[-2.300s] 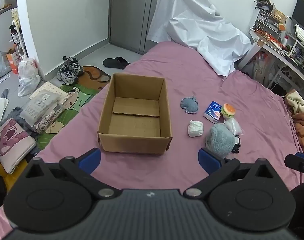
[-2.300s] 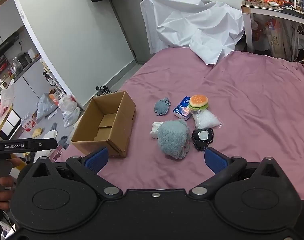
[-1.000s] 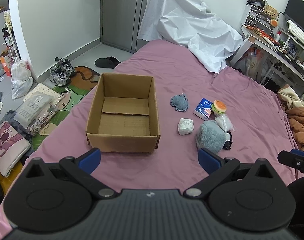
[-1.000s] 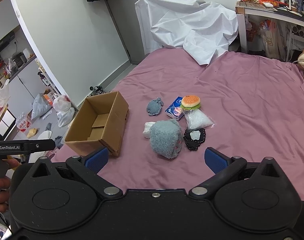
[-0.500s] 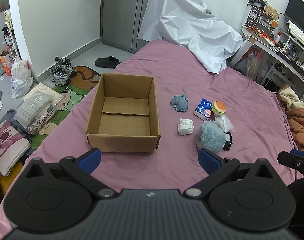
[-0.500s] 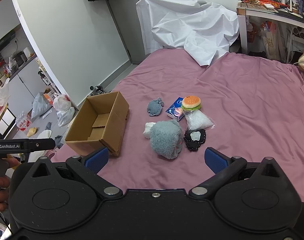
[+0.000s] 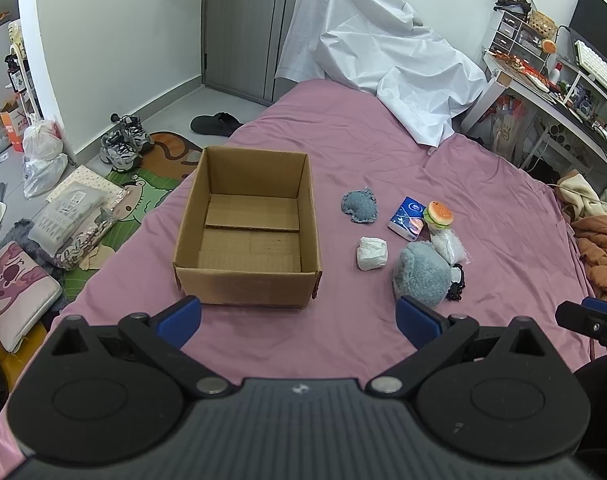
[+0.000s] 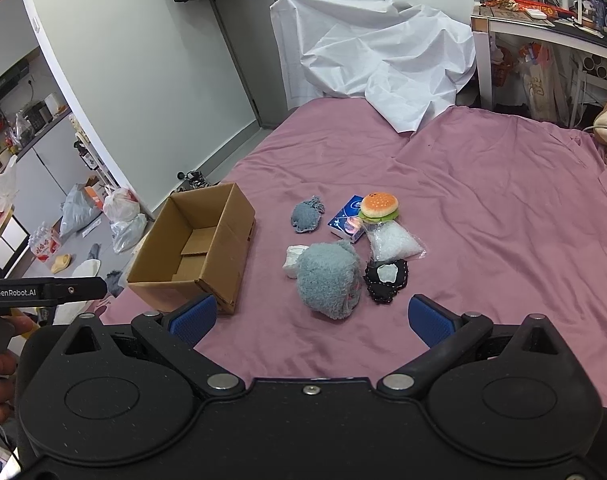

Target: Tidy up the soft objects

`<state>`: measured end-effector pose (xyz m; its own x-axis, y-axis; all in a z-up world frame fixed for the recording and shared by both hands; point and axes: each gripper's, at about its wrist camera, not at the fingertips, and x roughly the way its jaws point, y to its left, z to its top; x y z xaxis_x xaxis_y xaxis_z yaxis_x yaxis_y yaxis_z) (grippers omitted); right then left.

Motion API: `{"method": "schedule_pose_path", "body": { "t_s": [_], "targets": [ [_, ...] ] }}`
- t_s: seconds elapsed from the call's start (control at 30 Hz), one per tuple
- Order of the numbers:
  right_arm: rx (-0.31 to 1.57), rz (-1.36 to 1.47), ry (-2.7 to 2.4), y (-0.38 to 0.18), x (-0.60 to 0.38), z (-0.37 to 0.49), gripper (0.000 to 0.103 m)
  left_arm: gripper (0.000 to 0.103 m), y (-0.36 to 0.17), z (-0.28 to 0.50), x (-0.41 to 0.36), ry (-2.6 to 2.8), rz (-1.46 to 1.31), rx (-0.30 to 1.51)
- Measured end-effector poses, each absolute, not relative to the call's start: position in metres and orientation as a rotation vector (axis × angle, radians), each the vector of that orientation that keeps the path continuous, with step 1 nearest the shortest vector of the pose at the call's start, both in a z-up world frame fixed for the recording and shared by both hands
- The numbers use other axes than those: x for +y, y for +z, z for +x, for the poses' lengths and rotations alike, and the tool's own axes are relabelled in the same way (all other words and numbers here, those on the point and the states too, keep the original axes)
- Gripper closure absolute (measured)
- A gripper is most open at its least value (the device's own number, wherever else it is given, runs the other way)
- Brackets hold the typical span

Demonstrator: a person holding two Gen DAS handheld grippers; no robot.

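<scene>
An open, empty cardboard box (image 7: 249, 236) (image 8: 201, 246) stands on the purple bed. Right of it lie a fluffy grey-blue plush (image 7: 422, 274) (image 8: 329, 280), a white wad (image 7: 372, 253) (image 8: 293, 260), a small blue-grey knit piece (image 7: 360, 206) (image 8: 306, 216), a blue tissue pack (image 7: 406, 217) (image 8: 347, 220), a burger plush (image 7: 438, 213) (image 8: 379, 207), a clear bag (image 7: 447, 245) (image 8: 391, 245) and a black lacy piece (image 8: 386, 276). My left gripper (image 7: 297, 322) is open and empty, above the bed in front of the box. My right gripper (image 8: 309, 318) is open and empty, just before the grey-blue plush.
A white sheet (image 7: 375, 52) covers something at the bed's far end. A cluttered desk (image 7: 551, 80) stands at the right. Shoes (image 7: 123, 142), bags (image 7: 43, 160) and cushions (image 7: 11, 284) lie on the floor left of the bed. An orange blanket (image 7: 601, 248) lies at the right edge.
Both grippers drew back slightly 2.3 s to 1 s ago, so the box and objects look a little farther; since then hardly anything has moved. Both stay open.
</scene>
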<state>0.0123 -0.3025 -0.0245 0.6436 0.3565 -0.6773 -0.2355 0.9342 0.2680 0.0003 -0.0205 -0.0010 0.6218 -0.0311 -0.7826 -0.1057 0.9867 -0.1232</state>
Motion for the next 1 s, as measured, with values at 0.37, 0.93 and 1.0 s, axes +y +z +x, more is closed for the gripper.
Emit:
{"method": "schedule_pose_path", "body": {
  "t_s": [0.37,0.93,1.0],
  "targets": [
    [0.802,0.159,0.338,-0.023,-0.303,0.014,0.0,0.0,0.0,0.0,-0.021,0.034,-0.163,0.897],
    [0.816,0.172,0.335,-0.029,-0.312,0.026,0.0,0.0,-0.002,0.011,-0.034,0.021,-0.167,0.904],
    [0.82,0.179,0.331,-0.031,-0.315,0.029,0.0,0.0,-0.002,0.017,-0.037,0.017,-0.168,0.905]
  ]
}}
